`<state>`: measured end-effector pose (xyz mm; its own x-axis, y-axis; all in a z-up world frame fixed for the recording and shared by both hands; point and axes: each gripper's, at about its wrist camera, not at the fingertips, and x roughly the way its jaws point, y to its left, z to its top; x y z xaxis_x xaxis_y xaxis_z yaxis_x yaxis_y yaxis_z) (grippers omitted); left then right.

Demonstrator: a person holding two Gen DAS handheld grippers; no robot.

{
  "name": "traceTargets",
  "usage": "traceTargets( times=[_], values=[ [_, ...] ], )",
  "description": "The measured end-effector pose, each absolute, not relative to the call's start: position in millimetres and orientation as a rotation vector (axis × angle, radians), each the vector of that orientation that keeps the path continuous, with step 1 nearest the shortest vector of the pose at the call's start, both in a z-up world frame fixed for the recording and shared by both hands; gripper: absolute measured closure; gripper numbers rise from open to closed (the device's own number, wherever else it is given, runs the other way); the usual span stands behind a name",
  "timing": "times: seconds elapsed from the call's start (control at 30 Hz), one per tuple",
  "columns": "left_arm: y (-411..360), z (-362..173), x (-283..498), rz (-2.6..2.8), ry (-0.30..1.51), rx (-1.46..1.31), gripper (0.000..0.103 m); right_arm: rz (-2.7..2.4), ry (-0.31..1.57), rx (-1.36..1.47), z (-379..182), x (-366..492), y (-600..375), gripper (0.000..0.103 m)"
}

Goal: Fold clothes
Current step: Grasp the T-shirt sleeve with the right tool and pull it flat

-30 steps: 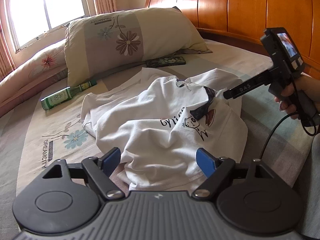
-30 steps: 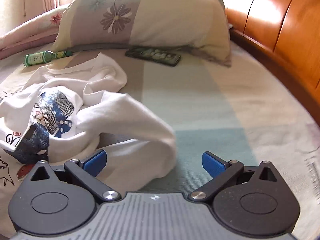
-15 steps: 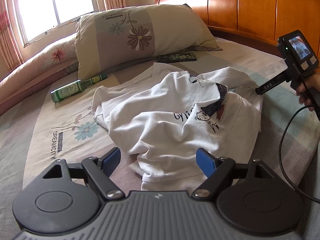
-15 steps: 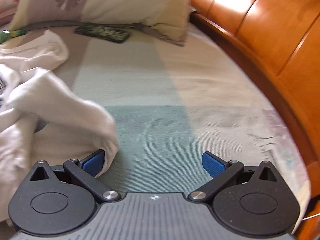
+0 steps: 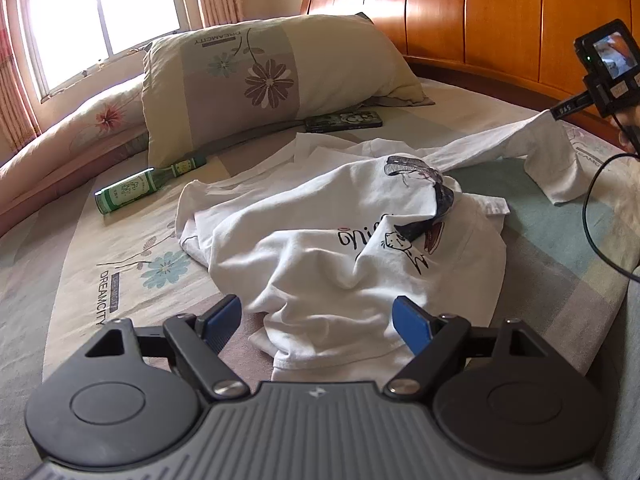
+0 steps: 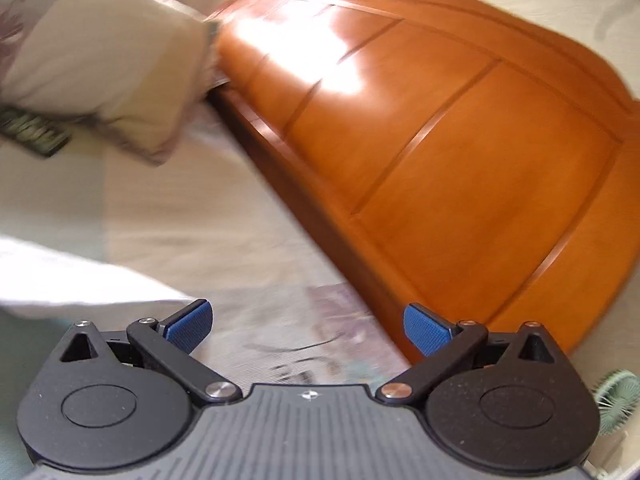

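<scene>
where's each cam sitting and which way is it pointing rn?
Left wrist: low above the bed's foot end, facing the headboard over the white T-shirt; shows the open left gripper, plus the right gripper and a hand.
Right wrist: near the bed's edge, tilted, blurred, facing the headboard; shows the right gripper, open.
Shared: headboard, pillow, shirt.

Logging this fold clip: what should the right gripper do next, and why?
Probably lower the sleeve flat onto the bed: it is stretched out to the right gripper, whose jaws are wide open, while the white shirt lies crumpled.
</scene>
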<state>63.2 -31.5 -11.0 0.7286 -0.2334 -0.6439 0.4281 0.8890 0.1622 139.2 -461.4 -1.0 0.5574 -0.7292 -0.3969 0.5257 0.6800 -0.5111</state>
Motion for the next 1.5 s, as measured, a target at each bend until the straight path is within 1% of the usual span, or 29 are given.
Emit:
traceTargets(
  times=[0.03,0.13,0.33,0.43,0.77,0.87,0.97,1.0,1.03,1.07,1.1,1.13,1.23,1.27,1.3,1.33,1.37,1.4,1.43,1.47,1.5],
  values=[
    [-31.5,-11.4,62.8,-0.373,0.66,0.313,0.02,-0.78,0.611,-0.351,3.1,136.1,-467.3,0.0],
    [-33.7,-12.2,61.8,-0.383,0.663,0.313,0.02,-0.764,0.638,-0.29,8.3,128.8,-485.1,0.0],
    [-40.5,-13.6,60.7,-0.4,0.67,0.325,0.02,-0.392,0.776,-0.109,-17.7,124.7,-487.2,0.0],
    [-43.3,-14.4,59.2,-0.408,0.674,0.336,0.02,-0.371,0.82,-0.121,-36.1,137.9,-481.7,0.0],
    [-45.0,-20.1,64.0,-0.381,0.705,0.366,0.02,-0.443,0.941,-0.118,-66.1,176.2,-519.4,0.0],
    [-46.4,-22.1,66.1,-0.379,0.711,0.369,0.02,-0.48,0.904,-0.045,-56.4,168.9,-540.5,0.0],
    [-51.8,-23.4,67.3,-0.401,0.717,0.368,0.02,-0.36,0.878,0.021,-48.5,158.4,-542.8,0.0],
    [-53.8,-23.5,67.3,-0.411,0.719,0.368,0.02,-0.314,0.88,0.044,-48.1,157.1,-541.5,0.002],
    [-56.5,-21.4,65.6,-0.43,0.718,0.368,0.02,-0.268,0.882,0.067,-47.8,155.9,-540.3,0.004],
    [-59.2,-19.4,64.0,-0.448,0.716,0.368,0.02,-0.24,0.894,0.089,-49.3,156.5,-539.7,0.009],
    [-61.9,-17.4,62.3,-0.467,0.715,0.368,0.02,-0.213,0.906,0.11,-50.7,157.1,-539.0,0.017],
    [-64.5,-15.3,60.7,-0.486,0.713,0.368,0.02,-0.19,0.913,0.127,-52.6,157.2,-538.7,0.02],
    [-72.7,-6.2,53.4,-0.551,0.695,0.363,0.02,-0.13,0.931,0.173,-58.1,156.8,-537.9,0.034],
    [-75.5,-2.8,50.7,-0.573,0.688,0.361,0.02,-0.116,0.934,0.185,-59.9,156.2,-537.8,0.044],
    [-78.2,0.7,48.0,-0.595,0.68,0.358,0.02,-0.103,0.936,0.197,-61.5,155.5,-537.7,0.049],
    [-81.0,4.1,45.3,-0.618,0.672,0.356,0.02,-0.09,0.932,0.196,-62.1,154.1,-537.0,0.05],
    [-83.7,7.4,42.7,-0.639,0.664,0.354,0.02,-0.078,0.927,0.196,-62.6,152.7,-536.2,0.055],
    [-86.4,9.2,41.2,-0.65,0.658,0.356,0.02,-0.065,0.929,0.192,-62.7,151.1,-535.9,0.069],
    [-89.7,10.6,40.5,-0.66,0.654,0.359,0.02,-0.073,0.931,0.175,-61.0,150.5,-535.6,0.078],
    [-91.8,10.9,39.8,-0.665,0.652,0.362,0.02,-0.081,0.933,0.158,-59.3,149.9,-535.4,0.093],
    [-93.9,11.3,39.2,-0.671,0.65,0.366,0.02,-0.09,0.934,0.141,-57.5,149.2,-535.2,0.093]
  ],
)
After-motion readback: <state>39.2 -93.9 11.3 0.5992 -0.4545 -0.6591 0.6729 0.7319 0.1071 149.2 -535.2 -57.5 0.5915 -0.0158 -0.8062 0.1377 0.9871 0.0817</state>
